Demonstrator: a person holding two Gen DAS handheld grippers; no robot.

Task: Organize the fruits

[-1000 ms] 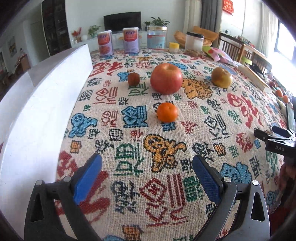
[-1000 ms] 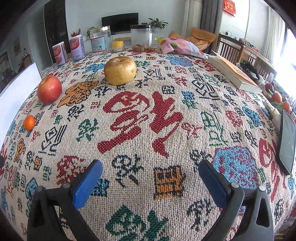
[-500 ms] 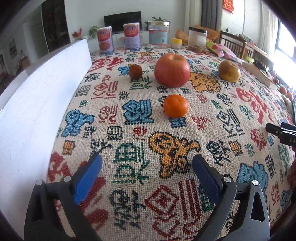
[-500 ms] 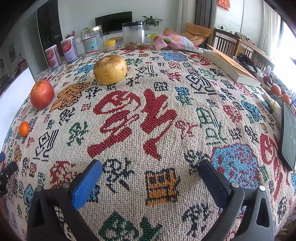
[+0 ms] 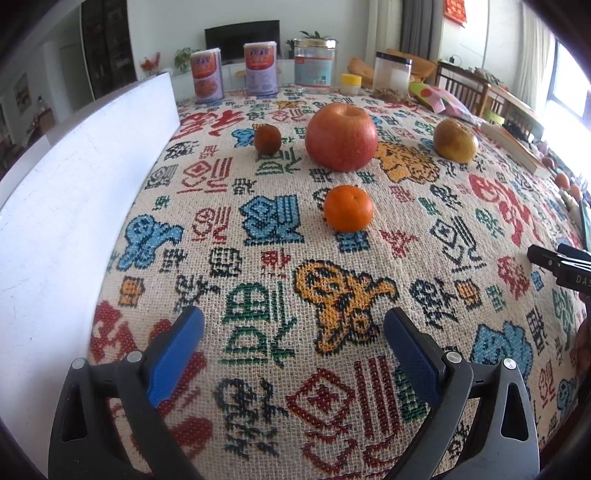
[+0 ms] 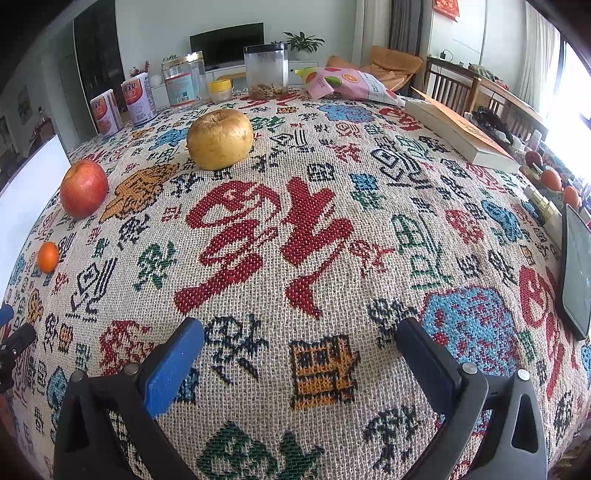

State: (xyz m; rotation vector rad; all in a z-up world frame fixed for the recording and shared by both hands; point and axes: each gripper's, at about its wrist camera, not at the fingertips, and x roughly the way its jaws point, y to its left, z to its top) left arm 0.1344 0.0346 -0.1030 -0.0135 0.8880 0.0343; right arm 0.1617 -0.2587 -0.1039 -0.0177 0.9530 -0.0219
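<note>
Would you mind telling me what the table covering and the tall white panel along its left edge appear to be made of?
The table covering looks like coarse woven fabric, perhaps burlap-like, matte: an open grid of threads shows, with coloured motifs that seem stitched or woven in. The white panel looks like a rigid board with a smooth matte face and faint scuffs, possibly foam or painted board; the pictures do not settle which.

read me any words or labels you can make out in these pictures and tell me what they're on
"DAS", cut off by the frame edge: right gripper's body, seen from the left wrist view.
Two printed cans: labels too blurred to read.
Clear jar: label too small to read.
Tablecloth: woven stylised characters, not legible.
Red wall hanging: not legible.
</note>
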